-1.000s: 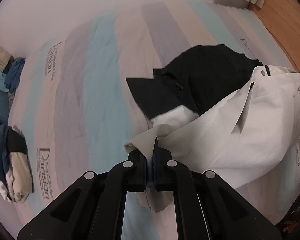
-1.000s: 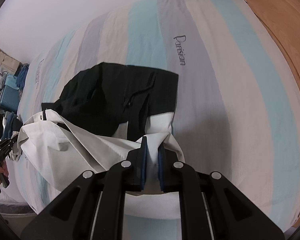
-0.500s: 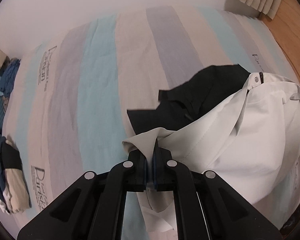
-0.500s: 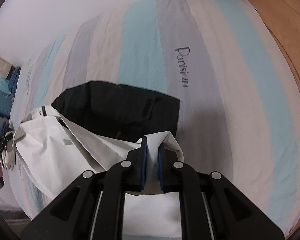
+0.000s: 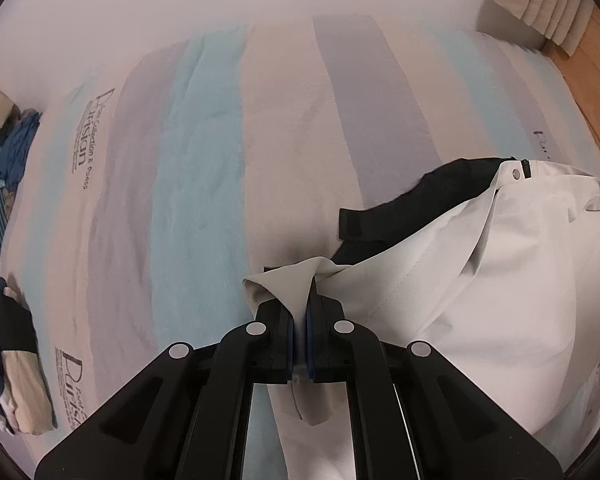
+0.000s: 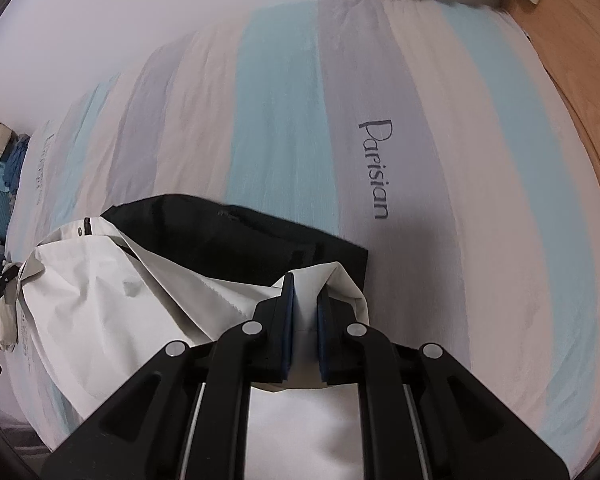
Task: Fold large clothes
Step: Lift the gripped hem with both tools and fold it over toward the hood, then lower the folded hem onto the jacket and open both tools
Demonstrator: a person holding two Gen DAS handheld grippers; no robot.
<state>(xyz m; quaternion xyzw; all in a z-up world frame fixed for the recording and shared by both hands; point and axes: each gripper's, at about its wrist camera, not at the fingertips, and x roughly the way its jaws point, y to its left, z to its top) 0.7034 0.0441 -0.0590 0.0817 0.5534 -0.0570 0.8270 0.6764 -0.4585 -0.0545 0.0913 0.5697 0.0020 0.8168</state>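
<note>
Folding jacket (image 5: 480, 300) over bed (image 5: 204, 184)
Both grippers' jaws clamped on hem corners; keep hem taut, level w/ bed edge.

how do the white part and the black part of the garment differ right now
The white part is pinched by both the left gripper and the right gripper; the black part is held by neither. The white part sits nearer the cameras and drapes over the black part, which shows only beyond it. The white part carries a snap button near its top edge; the black part shows none. Both hang over the striped bed sheet.
</note>
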